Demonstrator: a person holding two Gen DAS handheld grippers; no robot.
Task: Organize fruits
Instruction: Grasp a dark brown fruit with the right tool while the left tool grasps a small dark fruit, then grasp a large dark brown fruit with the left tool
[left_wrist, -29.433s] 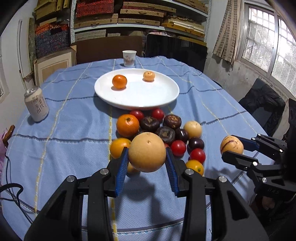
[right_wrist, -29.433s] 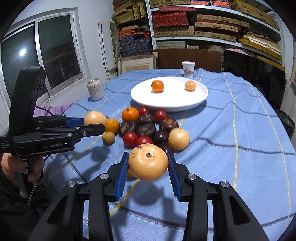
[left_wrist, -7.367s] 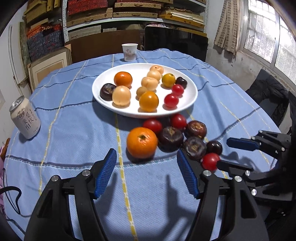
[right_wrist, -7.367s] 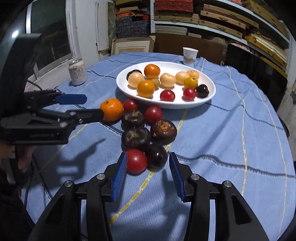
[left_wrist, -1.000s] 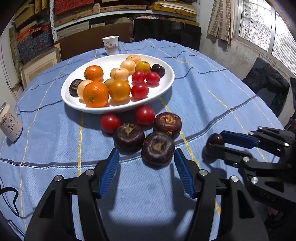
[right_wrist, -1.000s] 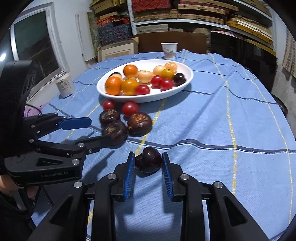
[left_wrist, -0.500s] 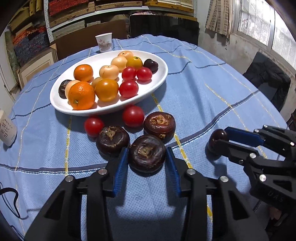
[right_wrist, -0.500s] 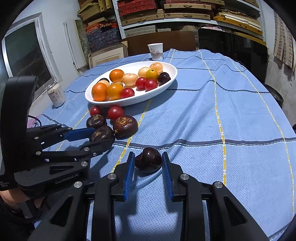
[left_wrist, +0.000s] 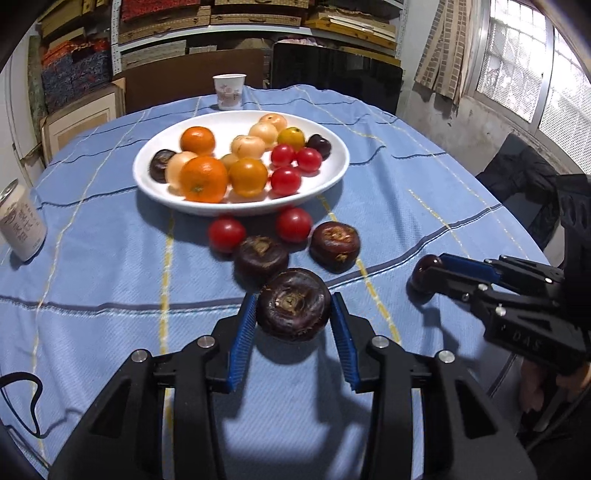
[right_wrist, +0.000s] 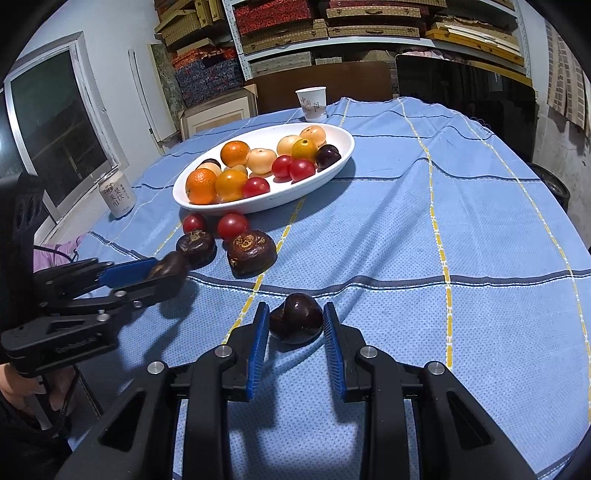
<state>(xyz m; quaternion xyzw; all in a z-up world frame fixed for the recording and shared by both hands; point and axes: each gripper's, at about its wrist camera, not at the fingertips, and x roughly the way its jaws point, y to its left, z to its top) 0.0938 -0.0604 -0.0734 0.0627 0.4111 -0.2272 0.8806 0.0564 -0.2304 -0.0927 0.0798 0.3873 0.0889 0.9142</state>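
Observation:
A white plate (left_wrist: 332, 177) holds several oranges, pale fruits, red tomatoes and dark plums. In front of it on the blue cloth lie two red tomatoes (left_wrist: 226, 233) and two dark brown round fruits (left_wrist: 261, 260). My left gripper (left_wrist: 293, 300) is shut on a third dark brown fruit (left_wrist: 291, 314), held just above the cloth; in the right wrist view it shows at the left (right_wrist: 168, 266). My right gripper (right_wrist: 296, 310) is shut on a small dark plum (right_wrist: 297, 323), which the left wrist view shows at the right (left_wrist: 424, 267).
A drink can (left_wrist: 20, 221) stands at the table's left edge and a paper cup (left_wrist: 229, 91) behind the plate. A dark chair (left_wrist: 524, 184) sits off the right edge. A black cable (left_wrist: 22, 402) hangs near the front left. Shelves of boxes line the back wall.
My left gripper's jaws have shut on the nearest dark brown fruit and raised it off the cloth. The right gripper still grips the plum in the same spot.

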